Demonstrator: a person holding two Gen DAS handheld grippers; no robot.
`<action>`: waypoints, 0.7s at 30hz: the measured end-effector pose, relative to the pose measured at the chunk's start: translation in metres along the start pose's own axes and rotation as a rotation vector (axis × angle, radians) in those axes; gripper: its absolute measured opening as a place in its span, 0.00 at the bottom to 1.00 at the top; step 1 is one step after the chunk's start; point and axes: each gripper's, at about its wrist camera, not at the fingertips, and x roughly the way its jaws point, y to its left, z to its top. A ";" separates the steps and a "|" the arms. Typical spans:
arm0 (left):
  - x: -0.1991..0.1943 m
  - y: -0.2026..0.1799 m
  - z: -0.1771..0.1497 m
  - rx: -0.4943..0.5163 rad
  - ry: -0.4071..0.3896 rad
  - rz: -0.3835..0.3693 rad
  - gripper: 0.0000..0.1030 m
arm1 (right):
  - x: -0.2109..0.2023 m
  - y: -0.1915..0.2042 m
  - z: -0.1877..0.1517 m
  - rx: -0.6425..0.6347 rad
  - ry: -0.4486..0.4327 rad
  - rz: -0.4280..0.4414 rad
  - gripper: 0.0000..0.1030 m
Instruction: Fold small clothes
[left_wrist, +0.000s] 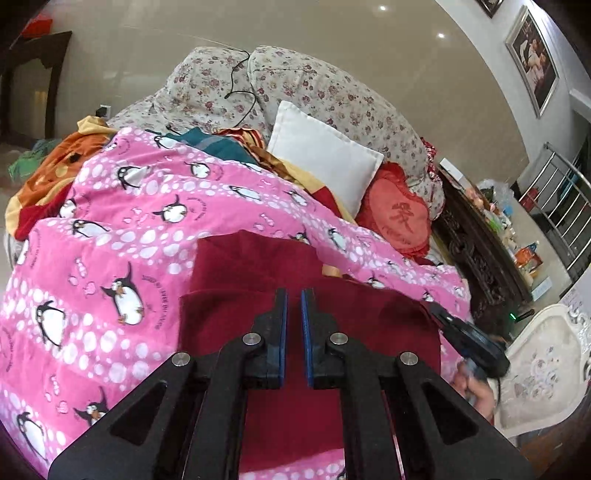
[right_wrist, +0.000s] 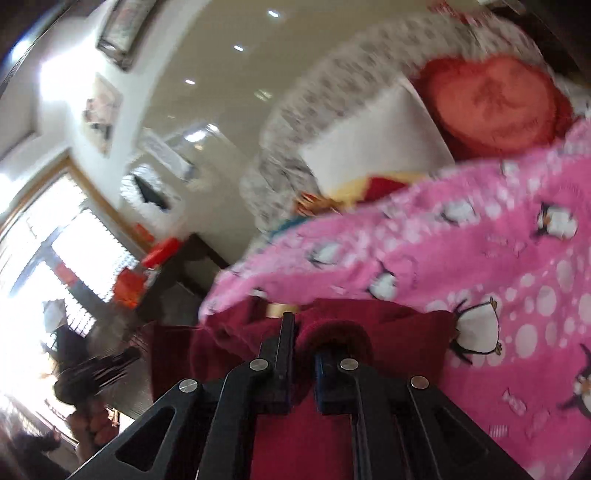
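My left gripper (left_wrist: 293, 295) hovers low over the dark red garment (left_wrist: 258, 314), its blue-padded fingers drawn close with only a narrow slit between them and nothing in it; I read it as released but nearly closed. My right gripper (right_wrist: 304, 339) is clenched on the garment: a rolled cuff or hem of the red knit (right_wrist: 332, 332) bulges up around the right finger, pinched between the two. That view is blurred, so I cannot say how deep the bite goes.

The garment lies on the pink penguin blanket (left_wrist: 110, 240), spread across the bed in front of me, already doubled in at least one place, since a straight fold edge shows above my left fingers. Behind it sit a white pillow (left_wrist: 325, 155) and a round red cushion (left_wrist: 399, 218).

I judge this cloth to be soft, light and limp, probably a thick knit; it will sag and drag on the fleecy blanket rather than slide. The ribbed cuff is the firmest part, so the right grip is well placed. I would take the opposite edge or corner with the left, pinching through both layers so the fold does not slip apart when lifted
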 end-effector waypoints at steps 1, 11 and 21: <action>0.001 0.003 -0.002 0.003 0.008 0.016 0.05 | 0.009 -0.009 0.000 0.039 0.036 -0.009 0.10; 0.034 -0.006 -0.018 0.098 0.033 0.146 0.30 | -0.055 0.015 -0.005 -0.066 -0.089 -0.053 0.49; 0.083 -0.005 0.000 0.131 0.067 0.169 0.38 | 0.000 0.018 0.004 -0.216 0.025 -0.122 0.65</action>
